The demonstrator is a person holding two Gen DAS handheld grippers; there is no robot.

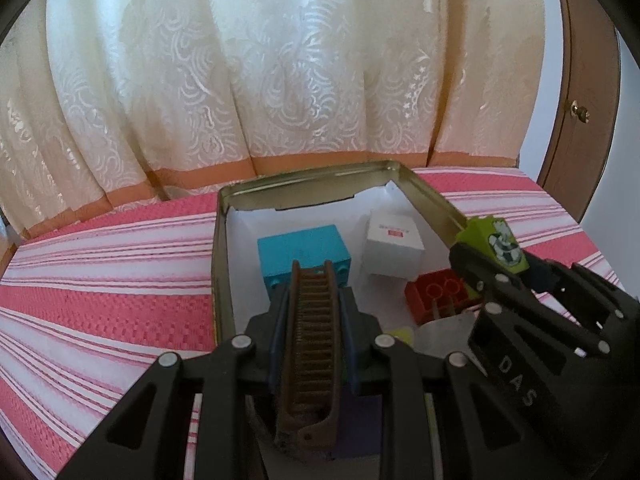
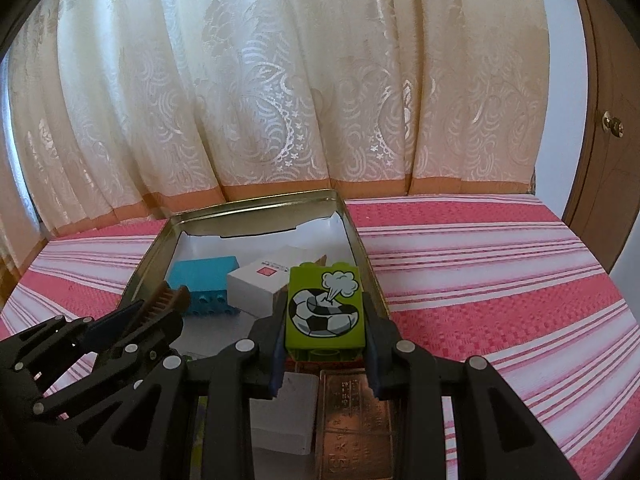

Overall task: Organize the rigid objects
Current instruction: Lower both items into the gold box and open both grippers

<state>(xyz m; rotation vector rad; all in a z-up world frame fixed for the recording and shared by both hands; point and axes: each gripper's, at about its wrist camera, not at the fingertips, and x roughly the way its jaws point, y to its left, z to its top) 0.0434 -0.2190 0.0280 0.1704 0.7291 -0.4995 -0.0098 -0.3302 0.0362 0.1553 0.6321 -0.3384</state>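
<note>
- Left gripper point(image 1: 312, 280) has its fingers clamped tight on a brown comb point(image 1: 312, 344), which sticks out over the open metal tin point(image 1: 218, 264).
- Right gripper point(image 2: 325, 320) has its fingers closed on a lime green toy brick point(image 2: 324, 312) with a soccer ball print, held just above the tin's right side.
- Sitting inside the tin: a turquoise brick point(image 1: 302, 256), a white cube box point(image 1: 392, 250) right beside it, and a red brick point(image 1: 436, 294) nearer the camera.
- The tin rests on a tabletop covered with a pink and white striped cloth point(image 2: 500, 272), and a cream patterned curtain point(image 1: 260, 72) hangs behind.
</note>
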